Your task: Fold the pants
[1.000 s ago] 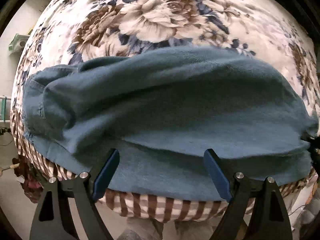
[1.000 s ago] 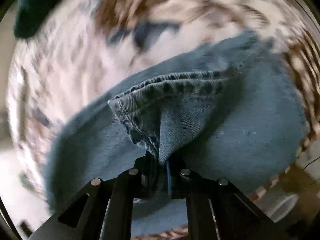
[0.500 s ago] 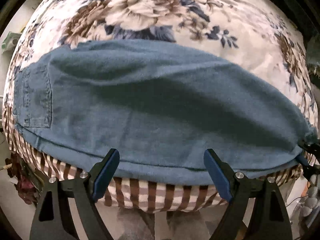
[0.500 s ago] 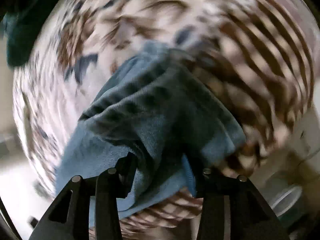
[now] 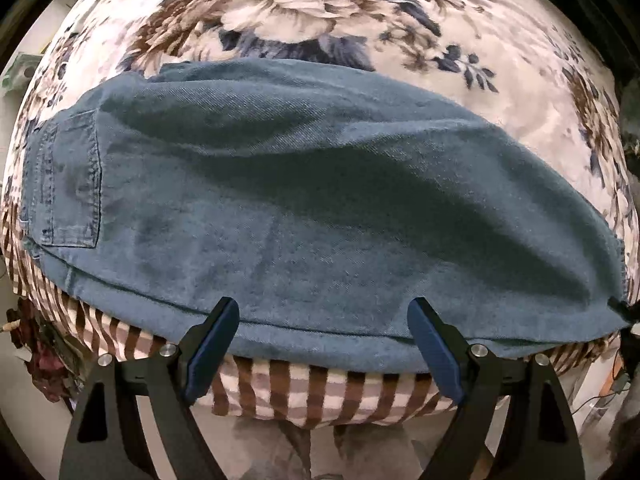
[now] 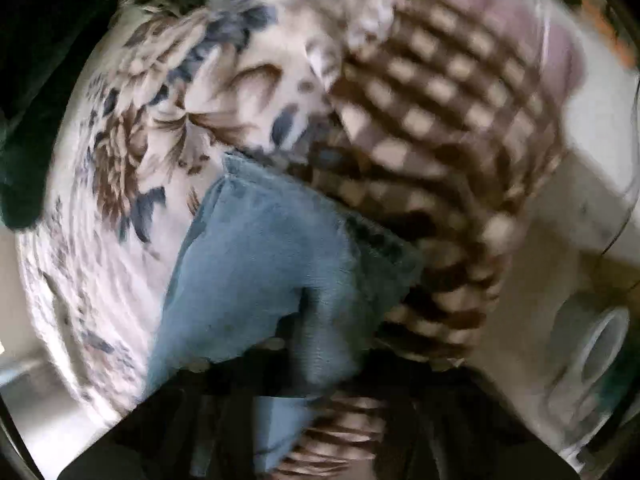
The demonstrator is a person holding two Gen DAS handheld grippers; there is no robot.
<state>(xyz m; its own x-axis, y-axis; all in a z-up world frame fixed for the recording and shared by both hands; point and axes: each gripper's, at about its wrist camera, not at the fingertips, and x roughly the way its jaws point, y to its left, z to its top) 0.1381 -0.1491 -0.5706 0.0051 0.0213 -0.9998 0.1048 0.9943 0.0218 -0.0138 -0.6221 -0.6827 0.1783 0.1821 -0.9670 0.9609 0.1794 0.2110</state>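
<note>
Blue denim pants (image 5: 320,184) lie spread lengthwise across a floral bed cover (image 5: 320,12), with a back pocket (image 5: 64,184) showing at the left end. My left gripper (image 5: 320,308) points down over the pants' near edge, open, with nothing between its blue pads (image 5: 212,340). In the blurred right wrist view, the leg end of the pants (image 6: 272,264) runs down into my right gripper (image 6: 320,364), whose jaws are shut on a fold of the denim. That pinched corner also shows at the far right of the left wrist view.
A brown-and-white checked blanket (image 5: 304,392) hangs over the bed's near edge and also shows at the bed corner (image 6: 440,120). A dark green garment (image 6: 24,152) lies at the far left. Pale floor and a round white object (image 6: 596,360) are beyond the corner.
The pants went from bunched and folded over to spread flat, baring the back pocket. My right gripper opened, shut again on the leg end, and swung toward the bed corner while rolling.
</note>
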